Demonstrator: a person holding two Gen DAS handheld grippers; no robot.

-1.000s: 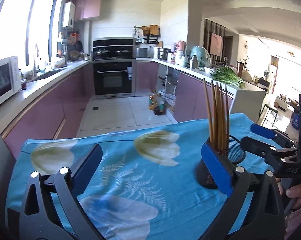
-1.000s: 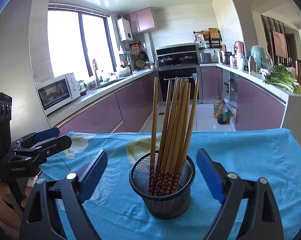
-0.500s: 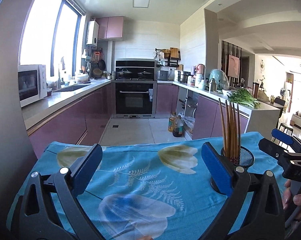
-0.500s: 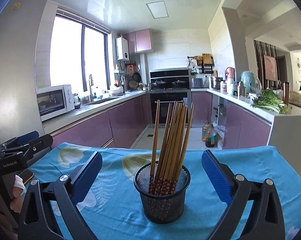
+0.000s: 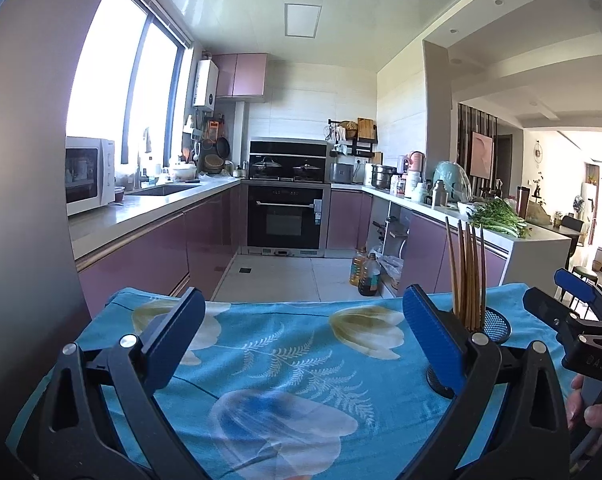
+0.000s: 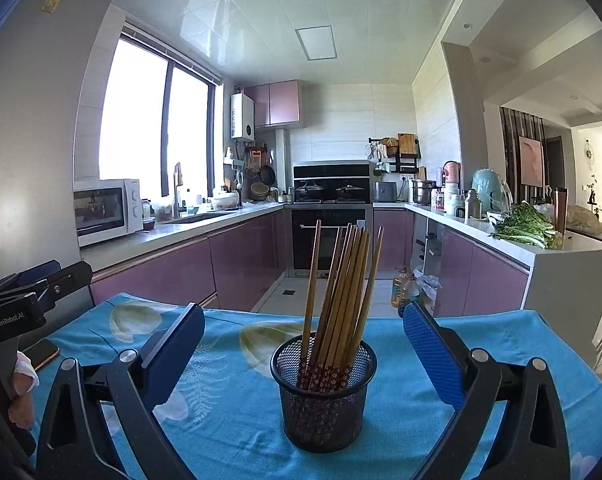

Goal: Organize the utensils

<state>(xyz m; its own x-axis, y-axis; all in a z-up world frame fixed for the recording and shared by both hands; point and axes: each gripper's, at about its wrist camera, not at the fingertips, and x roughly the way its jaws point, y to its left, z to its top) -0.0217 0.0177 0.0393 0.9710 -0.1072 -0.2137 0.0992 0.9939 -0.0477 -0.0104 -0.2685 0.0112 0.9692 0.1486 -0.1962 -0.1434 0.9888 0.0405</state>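
Counter (image 6: 481,344): blue flowered cloth, lower half of both frames.
Cup (image 6: 325,396): black mesh, lower centre of right view.
Chopsticks (image 6: 341,292): all standing in it, leaning (task looks nearly done).
Right gripper (image 6: 303,354): fingers spread, empty.
Left gripper (image 5: 301,330): released, empty.
Advice: lift clear without brushing the stick tips.
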